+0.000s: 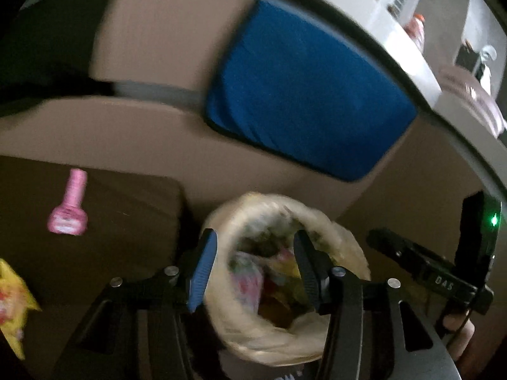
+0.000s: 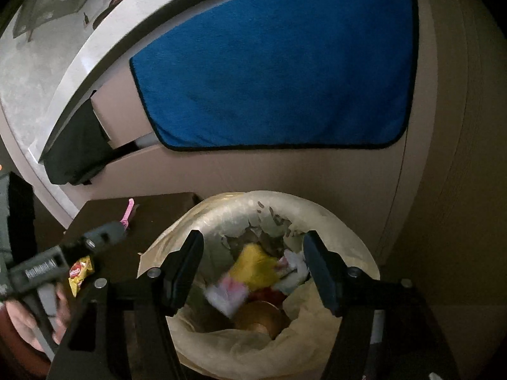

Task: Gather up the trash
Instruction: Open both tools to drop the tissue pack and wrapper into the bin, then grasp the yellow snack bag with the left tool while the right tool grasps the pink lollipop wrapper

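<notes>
Right wrist view is showing both grippers hovering over the bin, which is lined with a pale bag and already holding wrappers. The right gripper is standing spread with nothing between its jaws, and so is the left gripper, its fingers framing the bin mouth. The drop-off step is probably finishing here. Next, one claw is likely heading back to the dark table (well to the left of the bin) for the pink bottle or the yellow snack packet.
</notes>
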